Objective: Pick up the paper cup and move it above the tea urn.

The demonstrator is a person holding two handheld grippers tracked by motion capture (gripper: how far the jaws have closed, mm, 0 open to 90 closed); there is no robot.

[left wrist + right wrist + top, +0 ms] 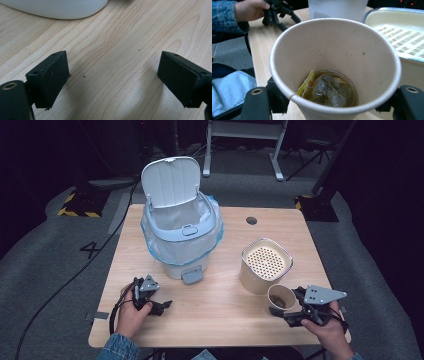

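A paper cup (281, 299) (337, 62) holds a wet tea bag (328, 91) in a little brown liquid. My right gripper (286, 307) is shut on the cup, a jaw on each side of it, near the table's front right. Just behind the cup stands a cream container with a perforated strainer top (266, 262) (402, 35). A white pedal bin (181, 230) with a blue liner stands mid-table, its lid up. My left gripper (162, 306) (112, 77) rests open over bare wood at the front left, with the bin's white base (57, 10) beyond it.
The wooden table (210, 320) has a round cable hole (251, 220) at the back right. A person's denim sleeve (227, 15) and hand hold the left gripper across the table. Dark floor and a desk frame (245, 145) lie beyond the far edge.
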